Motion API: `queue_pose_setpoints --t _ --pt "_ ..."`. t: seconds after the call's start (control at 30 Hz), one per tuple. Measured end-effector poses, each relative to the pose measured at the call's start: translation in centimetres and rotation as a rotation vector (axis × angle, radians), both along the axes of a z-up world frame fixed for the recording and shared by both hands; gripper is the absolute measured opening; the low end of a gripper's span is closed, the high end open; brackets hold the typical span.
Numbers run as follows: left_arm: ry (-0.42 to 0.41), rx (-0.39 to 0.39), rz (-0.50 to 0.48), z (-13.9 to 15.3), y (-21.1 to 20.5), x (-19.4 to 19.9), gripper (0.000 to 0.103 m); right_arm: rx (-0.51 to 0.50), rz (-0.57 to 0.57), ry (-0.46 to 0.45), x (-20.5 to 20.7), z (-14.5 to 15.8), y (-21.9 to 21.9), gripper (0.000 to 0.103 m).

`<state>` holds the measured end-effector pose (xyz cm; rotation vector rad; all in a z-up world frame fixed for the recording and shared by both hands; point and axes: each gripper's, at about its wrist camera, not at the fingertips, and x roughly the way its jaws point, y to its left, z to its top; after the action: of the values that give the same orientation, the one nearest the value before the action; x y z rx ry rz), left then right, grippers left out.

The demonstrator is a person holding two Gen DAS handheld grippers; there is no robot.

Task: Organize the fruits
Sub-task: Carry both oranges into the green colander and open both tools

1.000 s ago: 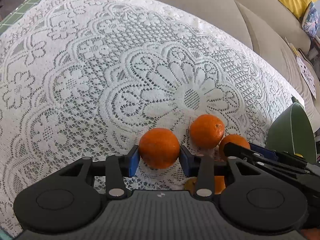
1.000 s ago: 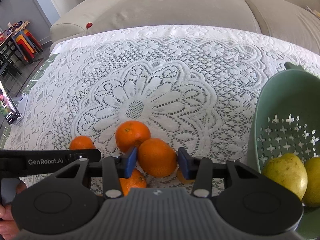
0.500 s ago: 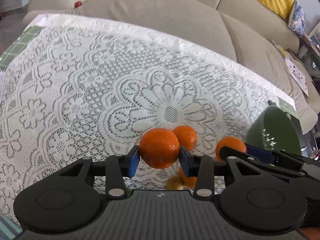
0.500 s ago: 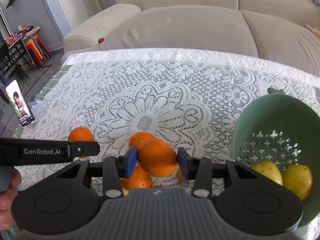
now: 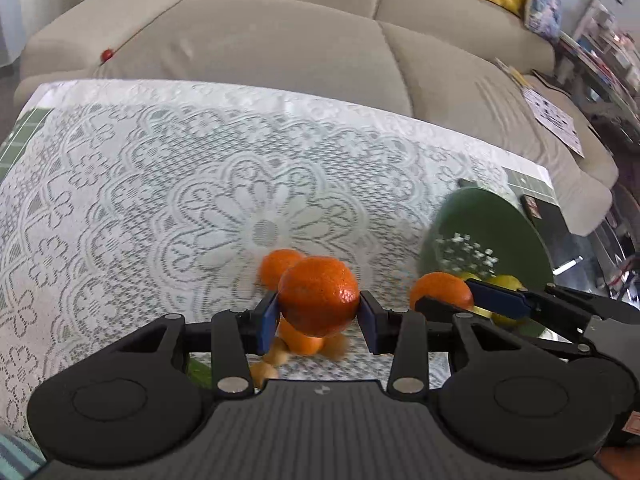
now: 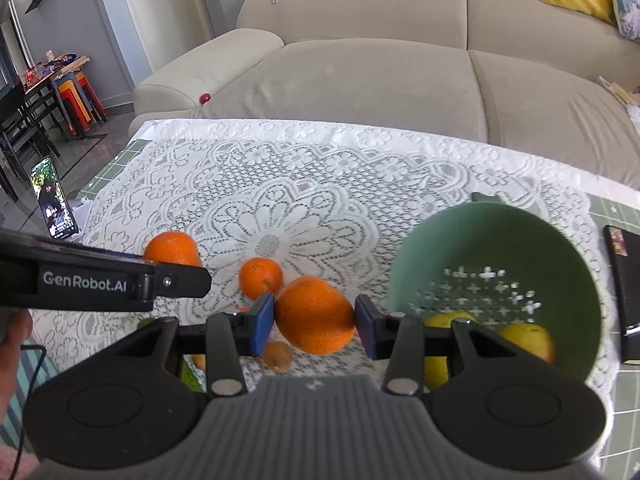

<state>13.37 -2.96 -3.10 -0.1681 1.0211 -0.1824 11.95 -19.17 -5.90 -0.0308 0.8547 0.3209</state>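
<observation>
Gripping one orange each: left gripper (image 5: pixel 319 321) has its blue pads clamped on an orange (image 5: pixel 319 295), jaws partly open around it, fruit clear of the table. Right gripper (image 6: pixel 315 325) likewise clenched on a larger orange (image 6: pixel 313 314), pads pressing both sides, lifted off the cloth. In the right wrist view the left gripper's finger crosses the left edge with its orange partly hidden behind it; in the left wrist view the right gripper's fingers reach in from the right with its orange at their tip.

One loose orange (image 6: pixel 261 278) sits on the lace tablecloth (image 6: pixel 280 184) near the table's middle, just behind the held fruit. Small brownish fruits (image 6: pixel 279 355) lie near the near edge, under the jaws; blurred, type cannot be told.

Far half of the table is bare lace up to the far edge, with the beige sofa (image 6: pixel 360 72) right behind it. Left half is also open. A dark flat object (image 6: pixel 622 272) lies at the right edge.

Green colander (image 6: pixel 496 248) stands near the right edge, close to the right gripper. It holds two yellow-green fruits (image 6: pixel 530 340) at its bottom, partly hidden by the gripper body. A phone (image 6: pixel 54 196) stands propped off the left edge.
</observation>
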Motion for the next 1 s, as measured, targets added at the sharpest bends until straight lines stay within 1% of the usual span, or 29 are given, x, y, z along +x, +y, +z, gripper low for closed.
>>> queue_pose_setpoints --t 0.23,0.4,0.7,1.0 --pt "-0.017 0.014 -0.079 1.2 -3.7 -0.4 0.047 -0.041 -0.002 -0.022 -1.2 1.0 -2.9 0.041" --pt "-0.019 0.010 -0.136 1.4 -6.4 -0.3 0.047 -0.082 -0.003 -0.025 -1.5 1.3 -4.6 0.041" --pt "0.005 0.016 -0.213 0.7 -10.0 0.7 0.047 -0.164 0.011 -0.011 -1.2 0.9 -6.8 0.041" --pt "0.036 0.025 -0.285 -0.8 -13.1 2.1 0.047 -0.217 0.007 0.033 -0.1 -0.4 -8.3 0.041"
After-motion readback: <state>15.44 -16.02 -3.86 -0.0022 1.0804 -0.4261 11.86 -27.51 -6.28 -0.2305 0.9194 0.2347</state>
